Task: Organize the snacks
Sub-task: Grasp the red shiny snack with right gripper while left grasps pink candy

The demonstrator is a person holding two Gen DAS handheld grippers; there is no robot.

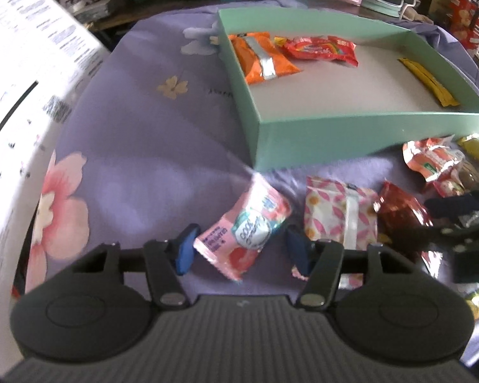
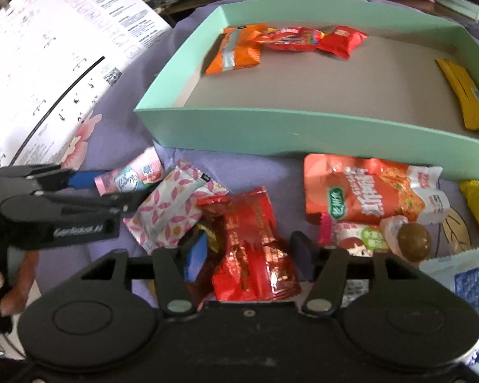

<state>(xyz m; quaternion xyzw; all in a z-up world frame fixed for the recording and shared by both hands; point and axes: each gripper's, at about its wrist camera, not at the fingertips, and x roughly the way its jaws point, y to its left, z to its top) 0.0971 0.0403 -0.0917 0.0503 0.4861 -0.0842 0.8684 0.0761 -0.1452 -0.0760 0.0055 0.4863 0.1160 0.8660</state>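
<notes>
1. The left tongs straddle a pink snack packet lying tilted on the purple flowered cloth, just in front of the near left corner of the mint-green box. The left blue pad touches the packet's end; the right pad stands just clear of it, so whether the packet is truly clamped I cannot tell.
2. The right tongs stand half spread around a crinkled red foil packet; the packet fills the gap between the pads, but a firm pinch cannot be made out.
3. Only the right view shows the left tongs from the side, their blue tip at the pink packet, with a person's fingers on the handle at the frame's left edge.
4. Only the right view shows the loose pile before the box's near wall: an orange pouch, a brown ball and a white-and-blue packet.
5. A white packet with pink petals lies between the pink and red packets.
6. Inside the box, at its far left corner, lie an orange packet and a red candy bag; a yellow stick packet lies along the right wall.
7. A large white printed sheet covers the cloth's left side.
</notes>
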